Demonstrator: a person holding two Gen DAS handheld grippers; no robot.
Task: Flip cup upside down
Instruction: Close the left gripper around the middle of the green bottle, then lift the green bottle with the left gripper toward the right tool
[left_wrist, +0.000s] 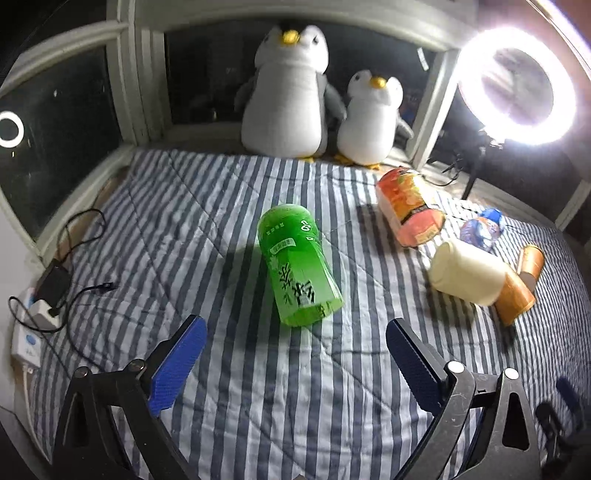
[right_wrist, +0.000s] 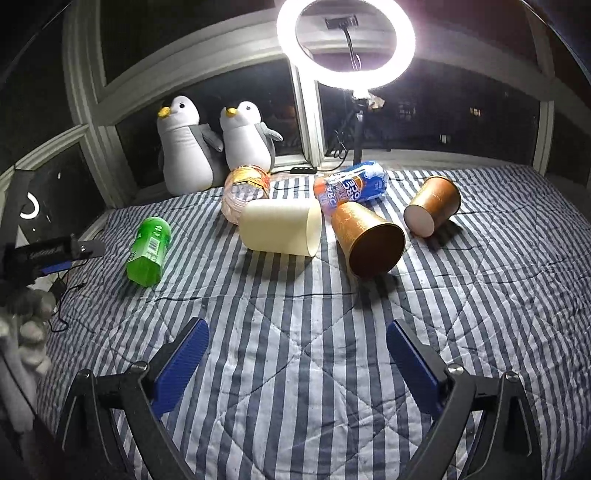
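Note:
Three cups lie on their sides on the striped quilt: a cream cup (right_wrist: 280, 229), a copper cup (right_wrist: 369, 242) with its mouth toward me, and a second copper cup (right_wrist: 434, 208) farther right. In the left wrist view the cream cup (left_wrist: 467, 271) lies at the right with a copper cup (left_wrist: 515, 297) behind it. My right gripper (right_wrist: 297, 354) is open and empty, short of the cups. My left gripper (left_wrist: 295, 354) is open and empty, just short of a green bottle (left_wrist: 297, 266).
A green bottle (right_wrist: 149, 251), an orange-labelled bottle (right_wrist: 245, 192) and a blue-orange bottle (right_wrist: 351, 186) lie on the quilt. Two plush penguins (right_wrist: 218, 144) stand at the window. A ring light (right_wrist: 345, 40) stands at the back. Cables and a power strip (left_wrist: 33, 321) lie at the left edge.

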